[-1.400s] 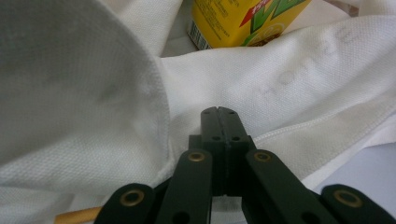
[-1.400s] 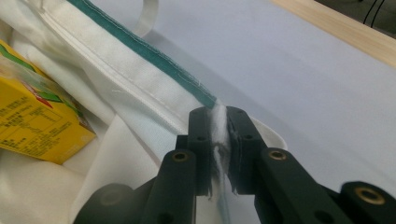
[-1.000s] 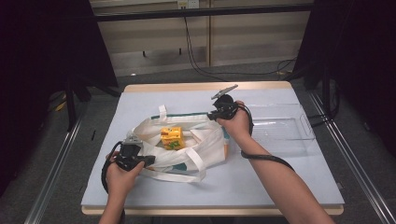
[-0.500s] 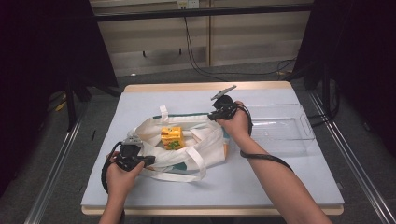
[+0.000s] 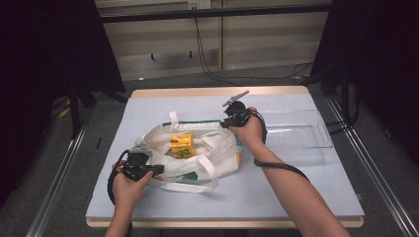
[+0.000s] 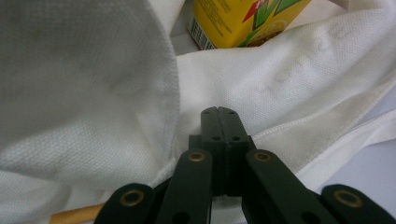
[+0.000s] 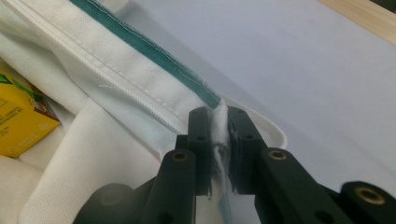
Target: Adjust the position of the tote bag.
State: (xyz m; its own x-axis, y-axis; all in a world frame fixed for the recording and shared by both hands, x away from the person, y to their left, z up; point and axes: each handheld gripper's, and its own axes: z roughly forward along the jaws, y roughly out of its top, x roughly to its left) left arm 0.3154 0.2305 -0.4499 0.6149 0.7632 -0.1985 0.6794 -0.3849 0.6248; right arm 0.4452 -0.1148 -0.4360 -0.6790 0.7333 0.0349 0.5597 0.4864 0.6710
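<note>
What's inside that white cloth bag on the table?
A yellow drink carton sits in the open white cloth bag. The folded cloth covers the carton's base and whatever else may lie deeper inside.

Bare table cover point(image 5: 276, 192) along the near edge and across the far left: open passage there. Middle blocked by a slumped white bag point(image 5: 217, 158), straps point(image 5: 207, 170) looping out toward the near side, a yellow carton point(image 5: 181, 145) upright in its mouth. Far right taken by a clear tray point(image 5: 296, 136), just beside the bag; only a narrow lane between them, occupied by the right hand point(image 5: 248, 131). Left gripper point(image 5: 148, 170) hard against the bag's near-left edge.
</note>
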